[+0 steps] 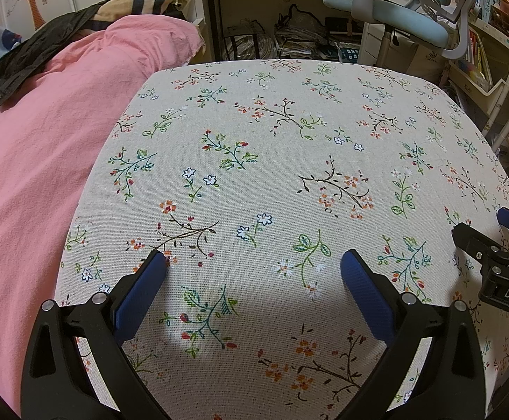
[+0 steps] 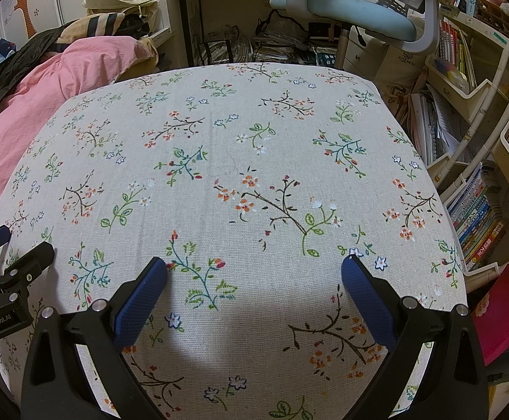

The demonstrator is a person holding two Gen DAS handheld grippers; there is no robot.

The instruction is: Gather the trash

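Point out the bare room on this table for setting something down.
The whole floral tablecloth lies bare, from the pink bedding on the left to the bookshelves on the right. Both open grippers, left and right, hover at the near edge. The floor beneath the desk chair is crowded.

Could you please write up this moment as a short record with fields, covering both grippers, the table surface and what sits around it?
left gripper: open, holds nothing, over the cloth
right gripper: open, holds nothing, over the cloth
table: covered by a floral tablecloth
trash on cloth: none visible in either view
left of table: pink bedding with a black garment on it
beyond table: pale blue desk chair
right of table: shelves of books, red bag
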